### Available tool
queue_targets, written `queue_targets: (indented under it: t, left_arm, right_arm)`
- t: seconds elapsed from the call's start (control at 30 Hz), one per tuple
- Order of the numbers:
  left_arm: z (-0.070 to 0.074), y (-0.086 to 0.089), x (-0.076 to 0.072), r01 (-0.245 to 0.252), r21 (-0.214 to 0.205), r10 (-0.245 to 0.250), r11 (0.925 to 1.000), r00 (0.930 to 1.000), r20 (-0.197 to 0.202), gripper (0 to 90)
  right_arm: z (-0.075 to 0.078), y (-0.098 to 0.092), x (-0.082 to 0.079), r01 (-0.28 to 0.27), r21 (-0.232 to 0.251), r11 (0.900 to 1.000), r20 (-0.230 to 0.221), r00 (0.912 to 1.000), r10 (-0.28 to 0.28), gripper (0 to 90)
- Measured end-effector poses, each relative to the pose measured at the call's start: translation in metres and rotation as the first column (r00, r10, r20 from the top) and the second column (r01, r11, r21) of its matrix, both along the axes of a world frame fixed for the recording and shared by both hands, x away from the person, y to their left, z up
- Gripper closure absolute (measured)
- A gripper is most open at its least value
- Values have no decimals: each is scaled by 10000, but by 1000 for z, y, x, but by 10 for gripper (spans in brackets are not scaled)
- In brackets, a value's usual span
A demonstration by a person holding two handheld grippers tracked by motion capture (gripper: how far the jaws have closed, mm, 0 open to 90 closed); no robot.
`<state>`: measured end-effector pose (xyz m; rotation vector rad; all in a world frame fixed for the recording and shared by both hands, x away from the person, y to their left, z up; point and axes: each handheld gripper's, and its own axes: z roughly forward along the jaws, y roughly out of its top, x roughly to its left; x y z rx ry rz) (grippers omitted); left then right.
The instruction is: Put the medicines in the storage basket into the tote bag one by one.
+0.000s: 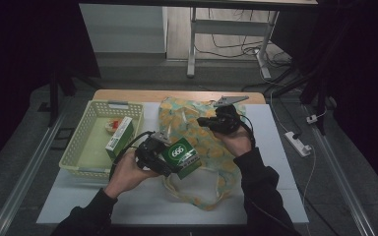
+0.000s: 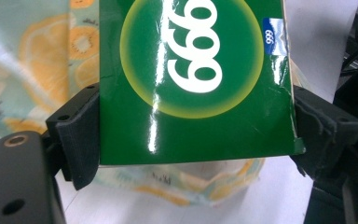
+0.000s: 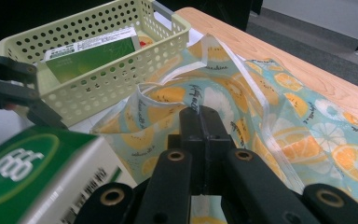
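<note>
A pale basket (image 1: 92, 162) at the table's left holds a green-and-white box (image 1: 119, 132). Beside it lies a fruit-print bag (image 1: 197, 125). The left gripper (image 1: 170, 160) clamps a green carton (image 1: 179, 156) over the bag. The right gripper (image 1: 203, 121), jaws together, pinches the bag's edge.

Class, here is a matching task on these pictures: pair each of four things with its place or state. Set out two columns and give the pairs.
Things
1. green box marked 999
2. fruit-print cloth bag
3. pale green perforated basket
4. second green box

Places or states
A. stands at the left of the table, holding a box
B. clamped between the left gripper's jaws
C. leans inside the basket
D. its edge is pinched by the right gripper

Pairs: 1-B, 2-D, 3-A, 4-C
</note>
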<state>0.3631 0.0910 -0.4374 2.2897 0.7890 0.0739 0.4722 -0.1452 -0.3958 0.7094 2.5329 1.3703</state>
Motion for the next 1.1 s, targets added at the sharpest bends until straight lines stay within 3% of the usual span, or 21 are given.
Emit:
queue_targets:
  t: [0.27, 0.6, 0.83, 1.0, 1.1]
  left_arm:
    - [-11, -19, 17, -188, 469, 183, 9987, 9998, 103, 167]
    - [-17, -34, 40, -611, 464, 611, 9970, 9981, 16, 166]
    - [-23, -39, 55, -1232, 842, 1224, 9888, 9924, 146, 165]
    - [-27, -39, 66, -1589, 781, 1585, 9842, 9873, 119, 164]
    - [-31, -40, 71, -1714, 1054, 1706, 9795, 9852, 165, 162]
  right_arm:
    - [0, 0, -1, -27, 10, 10000, 16, 10000, 27, 900]
    - [-1, 2, -2, -60, -10, 10000, 21, 10000, 60, 900]
    - [-3, 3, -2, -72, -85, 9999, -3, 10000, 72, 900]
    - [-4, 3, -1, -28, -112, 9999, -30, 10000, 28, 900]
    - [-5, 3, 0, -16, -129, 9999, -62, 10000, 15, 900]
